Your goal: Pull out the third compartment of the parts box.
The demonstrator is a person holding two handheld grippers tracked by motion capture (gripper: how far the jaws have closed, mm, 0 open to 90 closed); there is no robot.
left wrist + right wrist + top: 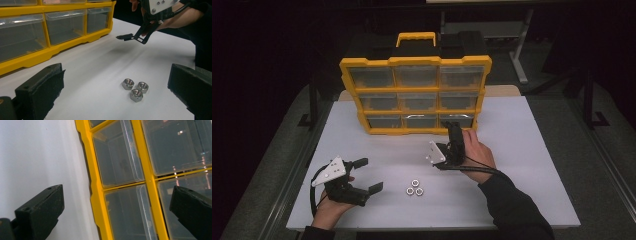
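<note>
Three steel hex nuts (414,188) lie bunched on the white table (522,150); in the left gripper view the nuts (135,89) sit just ahead of the jaws. My left gripper (369,174) rests at the front left, open and empty (116,75). A yellow organiser (416,95) with clear drawers stands upright behind. My right gripper (453,129) is open close before its bottom right drawer (457,120), rolled sideways, so in the right gripper view the yellow frame (96,192) runs upright between the wide jaws (116,197). The left gripper view also shows that right gripper (130,37).
The organiser's yellow handle (416,38) sticks up at the back. All of its clear drawers (65,25) are shut. The table's front edge (437,227) runs just below the hands. Dark floor and a metal stand (519,55) lie beyond.
</note>
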